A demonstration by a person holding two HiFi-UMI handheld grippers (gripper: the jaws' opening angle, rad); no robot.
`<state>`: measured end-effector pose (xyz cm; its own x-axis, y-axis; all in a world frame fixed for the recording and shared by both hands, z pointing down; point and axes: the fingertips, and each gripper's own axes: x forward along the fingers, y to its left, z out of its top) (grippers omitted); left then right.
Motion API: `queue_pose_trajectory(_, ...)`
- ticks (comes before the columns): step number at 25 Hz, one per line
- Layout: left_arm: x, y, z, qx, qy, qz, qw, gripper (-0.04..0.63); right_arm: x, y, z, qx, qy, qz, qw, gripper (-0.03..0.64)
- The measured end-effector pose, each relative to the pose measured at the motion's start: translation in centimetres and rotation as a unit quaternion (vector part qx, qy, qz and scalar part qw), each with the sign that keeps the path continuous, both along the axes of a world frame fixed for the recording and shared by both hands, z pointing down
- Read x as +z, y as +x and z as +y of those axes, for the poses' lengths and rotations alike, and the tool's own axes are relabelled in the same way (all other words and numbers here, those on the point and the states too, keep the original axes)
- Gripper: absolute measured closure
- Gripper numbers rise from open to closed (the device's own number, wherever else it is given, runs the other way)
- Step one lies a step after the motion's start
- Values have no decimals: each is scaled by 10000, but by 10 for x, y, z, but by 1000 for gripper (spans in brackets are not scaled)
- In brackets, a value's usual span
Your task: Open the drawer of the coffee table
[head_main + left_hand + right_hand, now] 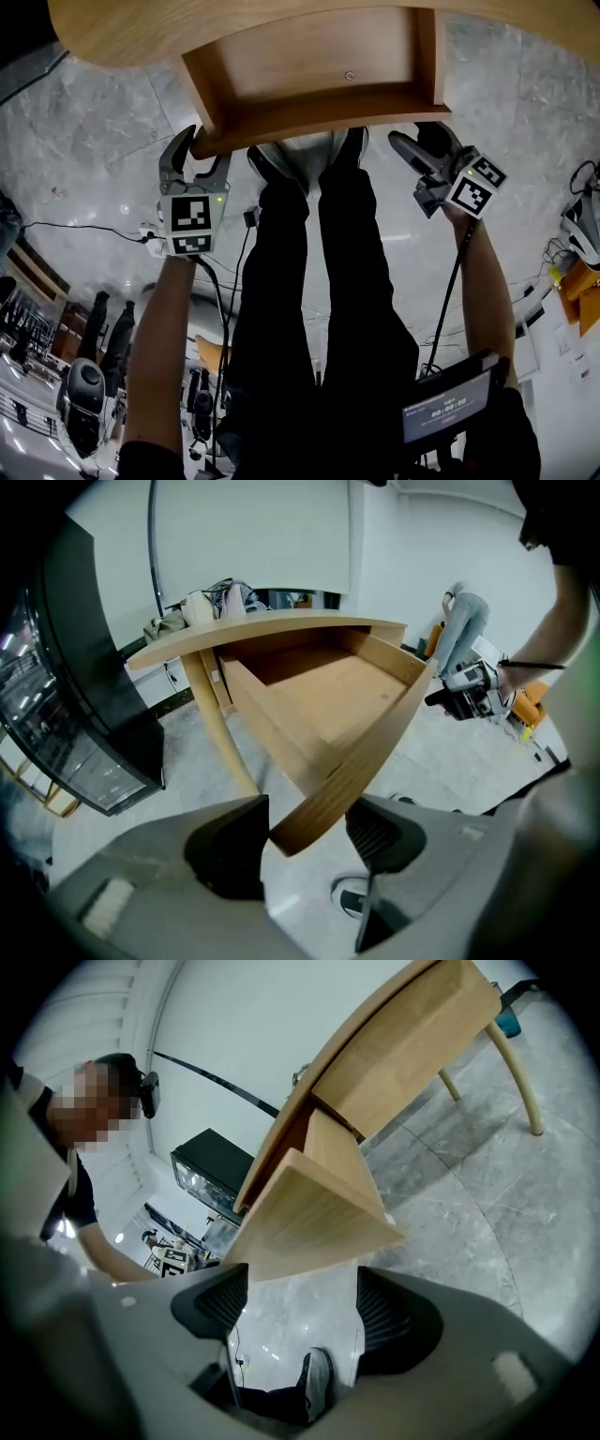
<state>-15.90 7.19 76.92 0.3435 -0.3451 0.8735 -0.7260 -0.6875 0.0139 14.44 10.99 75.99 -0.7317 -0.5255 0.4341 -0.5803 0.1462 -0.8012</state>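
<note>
The wooden coffee table's drawer (319,66) stands pulled out from under the tabletop (141,37), and its inside is bare. My left gripper (199,150) is at the left corner of the drawer front (319,117). In the left gripper view that panel (366,752) runs slantwise between the pads (230,846), which touch it on both sides, so the left gripper (305,841) is shut on it. My right gripper (417,141) hangs off the drawer's right corner, apart from it. In the right gripper view it (291,1307) is open, with only floor between the pads and the drawer front (309,1227) just above.
The person's legs (319,234) and shoes stand right under the drawer front. Grey marble floor (84,150) lies all round, with cables on it. A curved table leg (220,733) and a black cabinet (84,714) are to the left. A small screen (450,408) sits at the right forearm.
</note>
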Motion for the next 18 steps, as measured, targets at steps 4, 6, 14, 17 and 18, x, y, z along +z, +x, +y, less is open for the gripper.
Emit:
queue_pose_trajectory(4, -10, -16, 5, -159, -207, -203, 9995, 333, -22, -4, 7, -59, -137, 32, 9999, 257)
queue_pose_trajectory(6, -25, -26, 9, -277, -245, -272, 9989, 333, -42, -13, 7, -97, -136, -18, 9999, 264)
queue_pose_trajectory(14, -155, -22, -1, -654, 415, 144, 9969, 336, -163, -70, -17, -476, 576, 47, 9972, 311)
queue_pose_trajectory(17, -211, -1, -15, -654, 678, 514, 9942, 378, -213, -85, -37, -569, 1064, 423, 9918, 381)
queue_pose_trajectory(18, -231, 5, -19, -662, 778, 612, 9929, 396, -232, -89, -44, -565, 1243, 545, 9891, 426)
